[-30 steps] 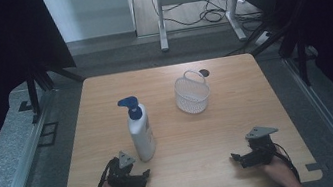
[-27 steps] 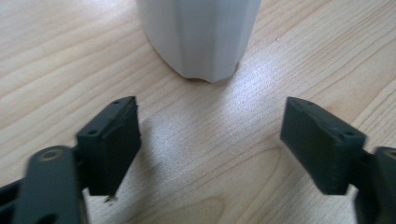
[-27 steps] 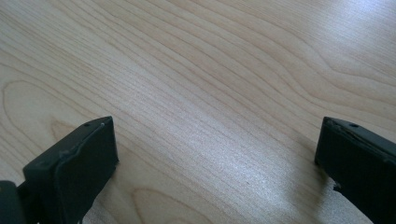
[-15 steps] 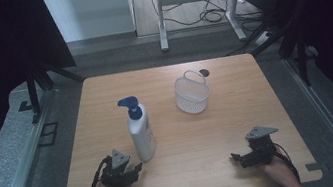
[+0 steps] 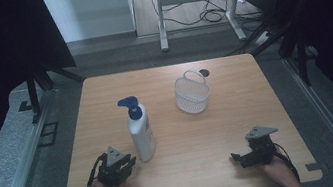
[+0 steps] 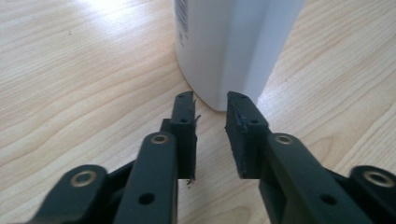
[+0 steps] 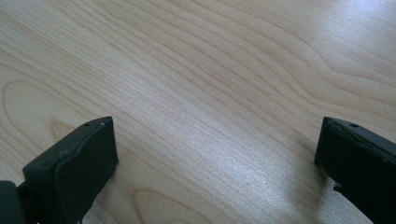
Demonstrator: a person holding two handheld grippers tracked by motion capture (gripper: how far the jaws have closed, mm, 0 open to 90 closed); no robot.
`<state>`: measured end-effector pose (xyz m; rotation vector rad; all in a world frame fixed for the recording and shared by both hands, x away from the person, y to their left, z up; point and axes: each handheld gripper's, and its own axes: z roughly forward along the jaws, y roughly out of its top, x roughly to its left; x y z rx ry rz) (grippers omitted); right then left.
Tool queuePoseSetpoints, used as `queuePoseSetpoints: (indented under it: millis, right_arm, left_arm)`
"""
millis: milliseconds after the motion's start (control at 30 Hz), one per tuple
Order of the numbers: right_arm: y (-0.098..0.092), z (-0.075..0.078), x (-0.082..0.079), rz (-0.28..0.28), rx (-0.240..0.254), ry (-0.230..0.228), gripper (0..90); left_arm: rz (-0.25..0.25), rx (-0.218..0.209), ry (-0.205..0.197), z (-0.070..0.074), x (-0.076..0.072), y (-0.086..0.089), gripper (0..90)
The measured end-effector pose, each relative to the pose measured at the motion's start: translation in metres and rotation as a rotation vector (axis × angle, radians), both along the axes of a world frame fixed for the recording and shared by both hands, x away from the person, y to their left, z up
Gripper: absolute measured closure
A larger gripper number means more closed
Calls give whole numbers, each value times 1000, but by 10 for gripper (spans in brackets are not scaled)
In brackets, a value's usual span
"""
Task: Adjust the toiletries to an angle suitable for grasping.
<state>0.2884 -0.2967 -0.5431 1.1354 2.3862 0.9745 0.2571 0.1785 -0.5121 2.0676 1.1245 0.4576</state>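
Standing just beyond the left gripper's [image 6: 210,100] narrowly parted, just-closing fingers [image 6: 184,121], the lotion bottle [image 6: 233,46] stays ungripped.

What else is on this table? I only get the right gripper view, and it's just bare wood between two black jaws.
Observer: A white pump bottle with a blue top stands upright close to the left gripper.
Operator: Is that gripper holding it?
Observer: No. Its jaws have just been closing; they stand narrow, just short of the bottle's base, with nothing between them.
Operator: Anything else out there?
Observer: A white mesh basket with a handle sits farther back, apart from the bottle.
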Motion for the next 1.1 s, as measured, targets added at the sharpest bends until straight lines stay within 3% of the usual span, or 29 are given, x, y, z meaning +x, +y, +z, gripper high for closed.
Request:
queuePoseSetpoints:
  millis: [300, 733, 1100]
  right_arm:
    - [1, 0, 1, 3, -1, -2, 0]
    - [1, 0, 2, 8, -1, -1, 0]
    - [2, 0, 2, 9, -3, -2, 0]
  left_arm:
    - [9, 17, -22, 0, 11, 2, 890]
    - [35, -59, -5, -3, 37, 13, 893]
    - [22, -65, -6, -6, 55, 4, 892]
